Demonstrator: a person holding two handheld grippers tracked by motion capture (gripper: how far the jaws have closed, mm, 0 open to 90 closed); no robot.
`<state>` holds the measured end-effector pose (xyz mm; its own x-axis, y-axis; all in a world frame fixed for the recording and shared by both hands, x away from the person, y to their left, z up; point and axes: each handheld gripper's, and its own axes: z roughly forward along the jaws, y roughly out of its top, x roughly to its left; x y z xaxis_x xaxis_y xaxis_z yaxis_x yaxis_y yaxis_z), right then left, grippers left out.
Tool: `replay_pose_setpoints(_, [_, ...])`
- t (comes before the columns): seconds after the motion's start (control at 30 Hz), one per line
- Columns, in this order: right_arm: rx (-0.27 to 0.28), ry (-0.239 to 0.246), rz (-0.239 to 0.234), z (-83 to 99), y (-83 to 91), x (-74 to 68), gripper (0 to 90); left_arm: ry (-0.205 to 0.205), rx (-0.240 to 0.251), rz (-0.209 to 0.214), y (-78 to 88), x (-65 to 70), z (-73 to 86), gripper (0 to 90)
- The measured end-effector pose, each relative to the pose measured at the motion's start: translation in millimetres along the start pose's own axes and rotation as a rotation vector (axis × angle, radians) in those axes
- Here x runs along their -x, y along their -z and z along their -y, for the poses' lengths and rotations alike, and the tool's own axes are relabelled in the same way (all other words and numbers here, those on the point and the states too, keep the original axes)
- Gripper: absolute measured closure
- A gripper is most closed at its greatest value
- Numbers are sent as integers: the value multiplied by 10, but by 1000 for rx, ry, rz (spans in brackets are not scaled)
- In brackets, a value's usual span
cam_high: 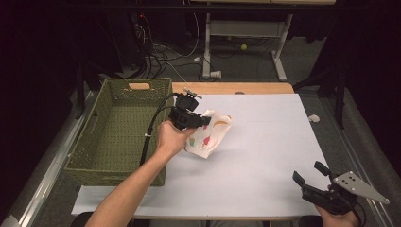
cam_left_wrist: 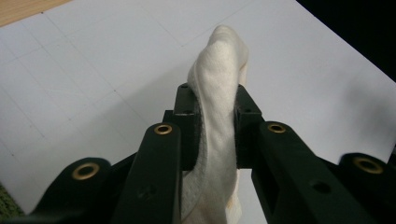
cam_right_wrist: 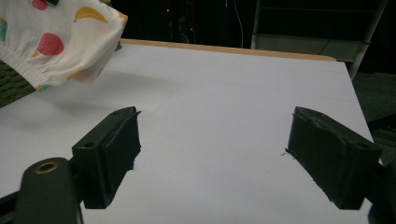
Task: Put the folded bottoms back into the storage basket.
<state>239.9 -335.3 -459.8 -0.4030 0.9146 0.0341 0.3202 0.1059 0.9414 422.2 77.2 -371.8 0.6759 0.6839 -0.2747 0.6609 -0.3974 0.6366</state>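
Two grippers are at work, and only the left gripper (cam_high: 204, 121) carries anything: its jaws are clamped tight on a fold of the cloth (cam_high: 211, 137), a small white piece printed with coloured shapes, which hangs off the sheet (cam_high: 265, 156) just right of the basket (cam_high: 94, 142). In the left gripper view we see the cloth (cam_left_wrist: 217, 116) pinched between both pads, with a good ridge of fabric standing above them, so the hold looks deep enough to trust. We judge the step in hand to be carrying the cloth over the basket's near wall and letting it go inside. To do that well we keep the jaws pressed until the whole cloth, including the loose lower edge that dangles below the grip, has passed above the woven rim; a trailing corner could catch on the wicker and drape over the wall. We lift first, then travel sideways, and release low over the basket floor so the cloth drops flat instead of fluttering out. The right gripper (cam_high: 313, 174) waits at the near right corner, jaws spread wide and holding nothing, well apart from the cloth (cam_right_wrist: 56, 42); we leave it parked there, clear of the path.
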Motion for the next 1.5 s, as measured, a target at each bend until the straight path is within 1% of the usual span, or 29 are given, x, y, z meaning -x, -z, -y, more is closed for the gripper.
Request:
replay_pose_setpoints(0.07, [0,0,1,0,0,0,176,2,5,0,22,-3,3,750])
replay_pose_setpoints(0.2, [3,-2,2,1,1,1,175,-2,31,-3,130,-10,21,750])
replay_pose_setpoints(0.5, [2,3,2,1,2,-3,176,5,66,14,307,-39,87,750])
replay_pose_setpoints(0.87, [2,3,3,1,2,-3,176,27,108,32,509,-106,179,750])
replay_pose_setpoints(1.33, [1,2,2,0,-1,-1,176,43,144,26,754,-164,294,750])
replay_pose_setpoints(1.5, [1,-3,1,1,0,2,176,47,165,23,869,-190,341,750])
